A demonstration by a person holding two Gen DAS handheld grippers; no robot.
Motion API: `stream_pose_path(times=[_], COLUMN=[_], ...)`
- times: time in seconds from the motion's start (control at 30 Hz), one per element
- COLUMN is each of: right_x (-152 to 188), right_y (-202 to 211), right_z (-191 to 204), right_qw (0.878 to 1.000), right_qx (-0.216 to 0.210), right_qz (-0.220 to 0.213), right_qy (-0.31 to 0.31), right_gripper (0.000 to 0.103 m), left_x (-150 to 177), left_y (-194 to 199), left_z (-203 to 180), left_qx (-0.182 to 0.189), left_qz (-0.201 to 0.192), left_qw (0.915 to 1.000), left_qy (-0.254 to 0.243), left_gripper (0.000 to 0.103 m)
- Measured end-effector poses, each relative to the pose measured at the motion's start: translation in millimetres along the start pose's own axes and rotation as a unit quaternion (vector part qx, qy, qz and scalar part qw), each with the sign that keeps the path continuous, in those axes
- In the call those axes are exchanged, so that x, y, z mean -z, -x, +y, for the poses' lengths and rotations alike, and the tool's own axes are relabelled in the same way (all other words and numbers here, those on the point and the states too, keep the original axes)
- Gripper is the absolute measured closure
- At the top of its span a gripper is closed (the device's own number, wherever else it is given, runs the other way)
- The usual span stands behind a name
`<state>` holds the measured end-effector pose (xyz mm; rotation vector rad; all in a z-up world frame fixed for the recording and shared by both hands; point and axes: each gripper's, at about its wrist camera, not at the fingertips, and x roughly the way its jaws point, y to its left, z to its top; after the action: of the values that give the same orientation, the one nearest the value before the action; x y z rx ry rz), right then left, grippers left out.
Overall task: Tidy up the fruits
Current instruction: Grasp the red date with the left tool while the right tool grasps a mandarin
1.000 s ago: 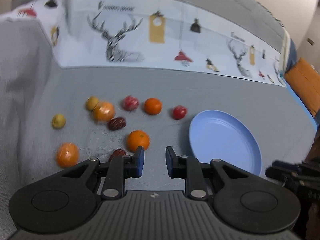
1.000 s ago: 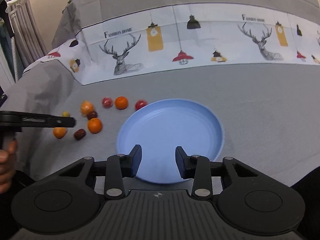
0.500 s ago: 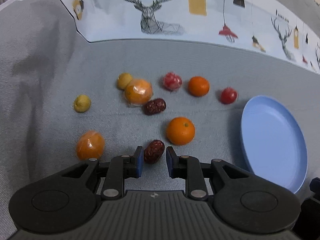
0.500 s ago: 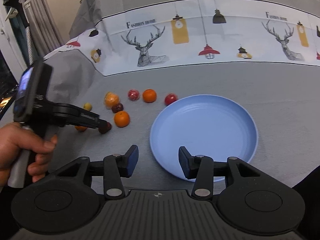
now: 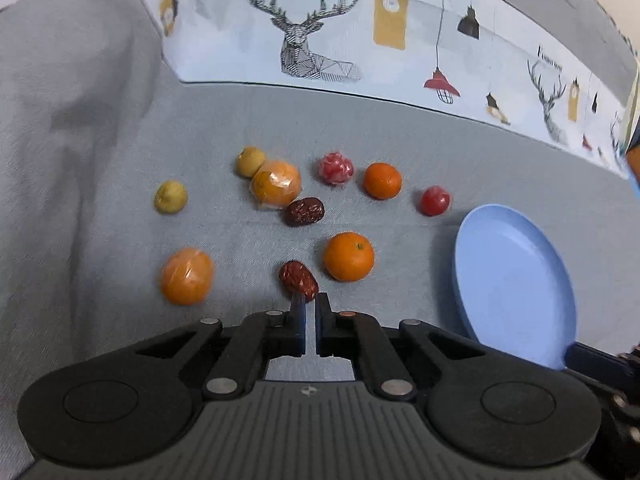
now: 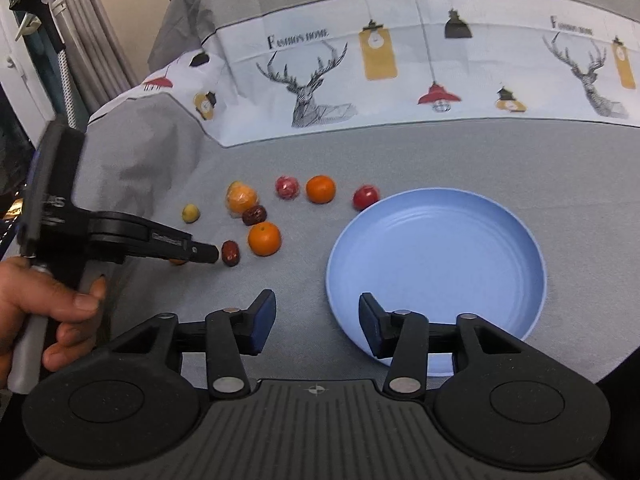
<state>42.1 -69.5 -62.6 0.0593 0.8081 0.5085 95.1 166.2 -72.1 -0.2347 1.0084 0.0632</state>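
Observation:
Several fruits lie on a grey cloth: a dark red date (image 5: 298, 278) nearest my left gripper (image 5: 310, 303), an orange (image 5: 349, 256) to its right, a second date (image 5: 305, 211), two wrapped oranges (image 5: 276, 184) (image 5: 186, 276), two small yellow fruits (image 5: 171, 197), a wrapped red fruit (image 5: 336, 168), a small orange (image 5: 382, 180) and a red fruit (image 5: 435, 200). My left gripper's jaws are nearly shut, pinching the near end of the date. A blue plate (image 6: 436, 264) lies to the right, empty. My right gripper (image 6: 316, 322) is open above the plate's near edge. The left gripper also shows in the right wrist view (image 6: 208, 254).
A white cloth printed with deer and lamps (image 5: 320, 40) covers the back of the surface. The grey cloth drops away at the left (image 5: 60, 120). A curtain and a rack (image 6: 52, 40) stand at the far left.
My left gripper has closed from open onto the near date. The right gripper has moved slightly left and opened a little wider.

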Motion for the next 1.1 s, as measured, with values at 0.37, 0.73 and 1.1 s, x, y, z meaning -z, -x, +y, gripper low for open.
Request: stream_pose_path(times=[0.37, 0.73, 1.1], right_x=[-60, -63, -54], right_y=[-75, -155, -171], right_z=[11, 22, 39], right_qw=[0.999, 0.995, 0.990], right_qx=[-0.029, -0.072, -0.072], right_qz=[0.015, 0.042, 0.054], right_qy=[0.041, 0.053, 0.112], right_gripper=[0.063, 0.035, 0.066], left_x=[-3, -6, -11], left_y=[0, 2, -7], left_z=[21, 29, 34], left_qx=[0.037, 0.018, 0.011], left_qz=[0.006, -0.039, -0.032], left_qw=[0.9975, 0.9945, 0.9937], left_qy=[0.060, 0.096, 0.107], left_gripper=[0.090, 0.081, 0.073])
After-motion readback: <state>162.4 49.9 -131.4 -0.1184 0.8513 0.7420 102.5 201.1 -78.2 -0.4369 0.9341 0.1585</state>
